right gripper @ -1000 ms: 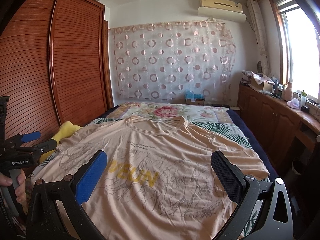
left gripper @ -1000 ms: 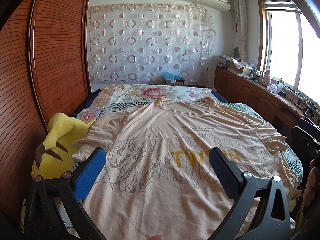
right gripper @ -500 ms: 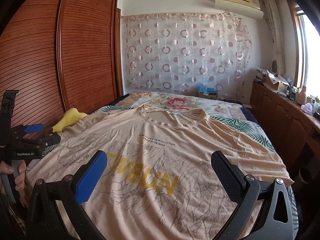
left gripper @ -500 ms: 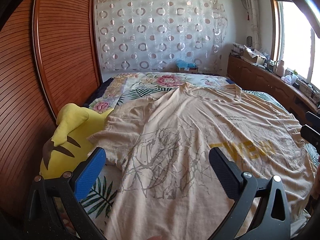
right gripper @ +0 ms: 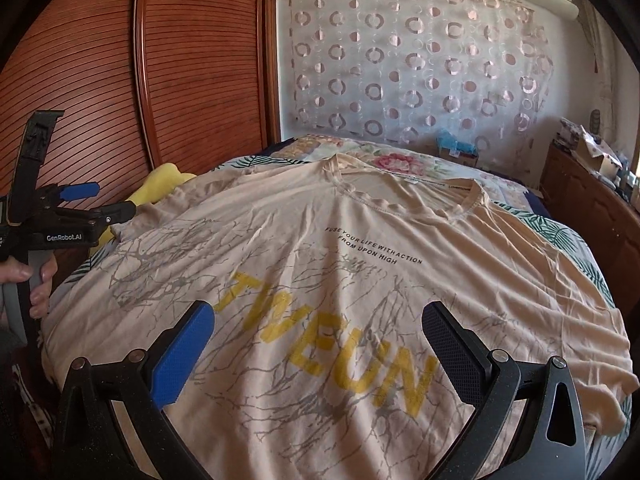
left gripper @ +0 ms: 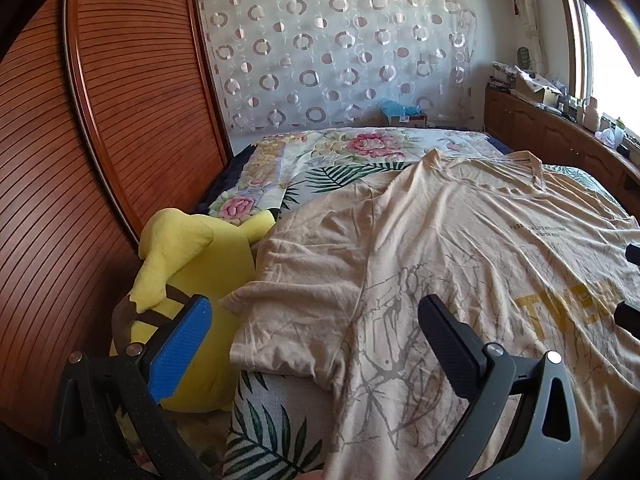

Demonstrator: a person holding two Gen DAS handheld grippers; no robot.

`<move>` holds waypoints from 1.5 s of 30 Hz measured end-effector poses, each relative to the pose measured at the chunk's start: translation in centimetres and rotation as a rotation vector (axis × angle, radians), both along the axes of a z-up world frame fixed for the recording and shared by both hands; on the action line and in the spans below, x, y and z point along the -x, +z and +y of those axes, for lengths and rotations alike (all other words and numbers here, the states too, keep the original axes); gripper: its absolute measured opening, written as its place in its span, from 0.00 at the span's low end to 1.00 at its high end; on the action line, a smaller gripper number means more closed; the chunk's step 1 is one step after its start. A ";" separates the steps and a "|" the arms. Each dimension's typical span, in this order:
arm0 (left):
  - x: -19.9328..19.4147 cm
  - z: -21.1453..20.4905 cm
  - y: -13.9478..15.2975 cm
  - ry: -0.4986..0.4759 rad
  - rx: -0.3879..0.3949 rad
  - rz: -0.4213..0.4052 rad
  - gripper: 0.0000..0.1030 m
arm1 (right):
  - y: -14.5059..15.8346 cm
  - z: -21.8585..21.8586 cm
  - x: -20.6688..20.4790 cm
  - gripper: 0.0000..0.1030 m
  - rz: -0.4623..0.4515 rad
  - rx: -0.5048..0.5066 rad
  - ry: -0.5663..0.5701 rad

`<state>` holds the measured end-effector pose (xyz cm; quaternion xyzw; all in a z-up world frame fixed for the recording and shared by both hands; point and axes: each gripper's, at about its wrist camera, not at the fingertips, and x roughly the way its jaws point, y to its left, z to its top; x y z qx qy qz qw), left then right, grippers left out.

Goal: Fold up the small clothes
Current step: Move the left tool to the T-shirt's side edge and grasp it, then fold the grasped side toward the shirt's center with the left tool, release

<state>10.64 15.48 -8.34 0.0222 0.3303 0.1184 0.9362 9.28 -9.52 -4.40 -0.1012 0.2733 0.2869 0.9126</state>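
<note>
Left wrist view is showing your left gripper (left gripper: 316, 332), jaws released, nearing the T-shirt's (left gripper: 460, 248) left sleeve (left gripper: 296, 292) just ahead, while your right gripper (right gripper: 318, 336), jaws released, is hovering mid-shirt

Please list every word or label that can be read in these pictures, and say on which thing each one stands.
"TWEUN": big yellow letters on the t-shirt.
"FUSE YOUR LIFE WITH ACTION / FROM UPON HIGH": small black print below its collar.
"GenRobot.AI": on the left gripper.
Neck label of the shirt: too small to read.
</note>
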 end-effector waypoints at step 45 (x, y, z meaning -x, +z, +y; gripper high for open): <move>-4.9 0.3 3.7 -0.272 0.149 0.087 0.03 | -0.8 -0.2 0.5 1.00 0.067 0.057 0.041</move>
